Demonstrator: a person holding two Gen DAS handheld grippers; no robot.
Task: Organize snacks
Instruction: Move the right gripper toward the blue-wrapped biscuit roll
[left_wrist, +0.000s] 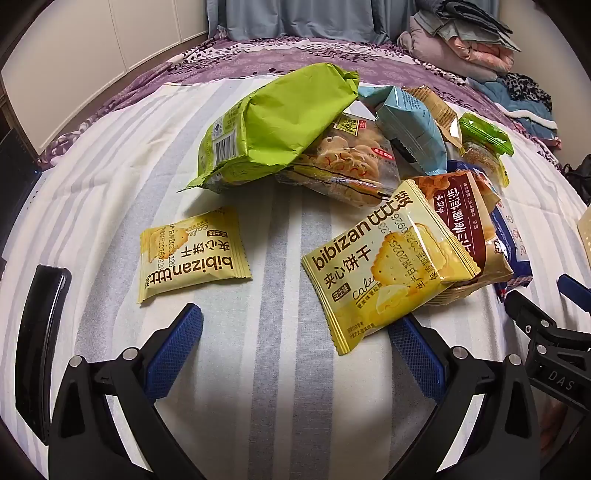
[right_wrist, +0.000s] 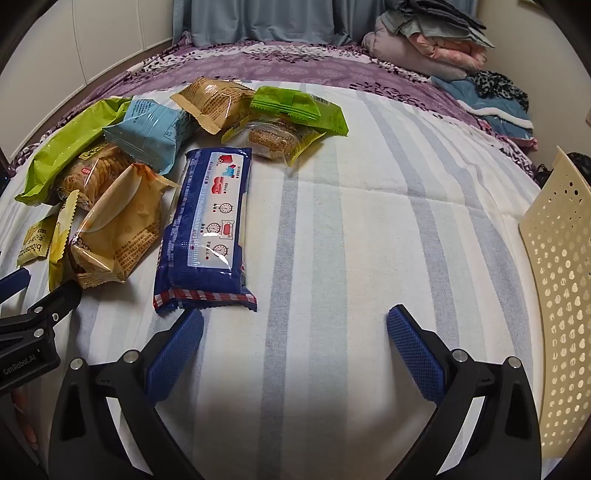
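A pile of snack packets lies on a striped bed sheet (left_wrist: 110, 177). In the left wrist view my left gripper (left_wrist: 295, 332) is open and empty, just short of a yellow bibizan cracker packet (left_wrist: 384, 266); a second yellow bibizan packet (left_wrist: 192, 254) lies apart to the left. Behind them are a big green bag (left_wrist: 280, 122), a clear cookie pack (left_wrist: 347, 162) and a light blue packet (left_wrist: 410, 129). In the right wrist view my right gripper (right_wrist: 295, 332) is open and empty, just short of a long dark blue packet (right_wrist: 210, 225). A tan packet (right_wrist: 118, 225) lies to its left.
A cream perforated plastic basket (right_wrist: 554, 280) stands at the right edge of the bed. Folded clothes and blankets (right_wrist: 432, 40) are piled at the back right on a purple cover. A black curved object (left_wrist: 40, 339) is at the far left in the left wrist view.
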